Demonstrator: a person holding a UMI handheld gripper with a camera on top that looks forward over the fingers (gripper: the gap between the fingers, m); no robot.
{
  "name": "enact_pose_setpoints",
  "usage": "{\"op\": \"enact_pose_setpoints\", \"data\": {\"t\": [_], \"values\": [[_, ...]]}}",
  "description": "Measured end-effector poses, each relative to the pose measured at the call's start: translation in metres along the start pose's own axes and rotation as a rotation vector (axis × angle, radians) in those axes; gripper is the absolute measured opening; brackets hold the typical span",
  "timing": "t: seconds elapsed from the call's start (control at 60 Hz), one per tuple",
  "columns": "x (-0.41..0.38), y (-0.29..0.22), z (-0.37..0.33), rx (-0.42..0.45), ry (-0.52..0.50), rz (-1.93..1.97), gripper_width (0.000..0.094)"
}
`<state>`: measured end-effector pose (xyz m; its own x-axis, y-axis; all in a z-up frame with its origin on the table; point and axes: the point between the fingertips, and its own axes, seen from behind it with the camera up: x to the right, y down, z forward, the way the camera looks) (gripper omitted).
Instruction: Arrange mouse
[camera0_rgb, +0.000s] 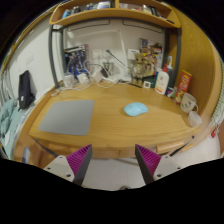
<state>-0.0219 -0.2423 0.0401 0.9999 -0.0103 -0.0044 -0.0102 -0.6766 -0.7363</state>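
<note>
- No label or writing can be read.
- The pale blue rounded mouse (135, 109) lies mid-desk, well beyond the fingers.
- The hand-held gripper with magenta pads (114, 158) is wide open, holding nothing, at the wooden desk's (110, 128) near edge.
- A grey rectangular mat (67, 116) lies toward the desk's left side.

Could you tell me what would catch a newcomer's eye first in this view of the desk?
Most likely the light blue mouse, lying alone on the wooden desk well beyond the fingers, to the right of a grey mouse pad. Next, the gripper itself: its two fingers, with magenta pads, stand apart and hold nothing. Behind, small items crowd the desk's back edge under a shelf.
</note>
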Motion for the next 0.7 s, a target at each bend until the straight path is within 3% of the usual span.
{"op": "enact_pose_setpoints", "data": {"t": [0.167,0.7], "values": [[0.055,-0.004,0.045,-0.007,0.073,-0.017,0.0862],[0.077,-0.081,0.168,-0.077,-0.016,0.024,0.0859]]}}
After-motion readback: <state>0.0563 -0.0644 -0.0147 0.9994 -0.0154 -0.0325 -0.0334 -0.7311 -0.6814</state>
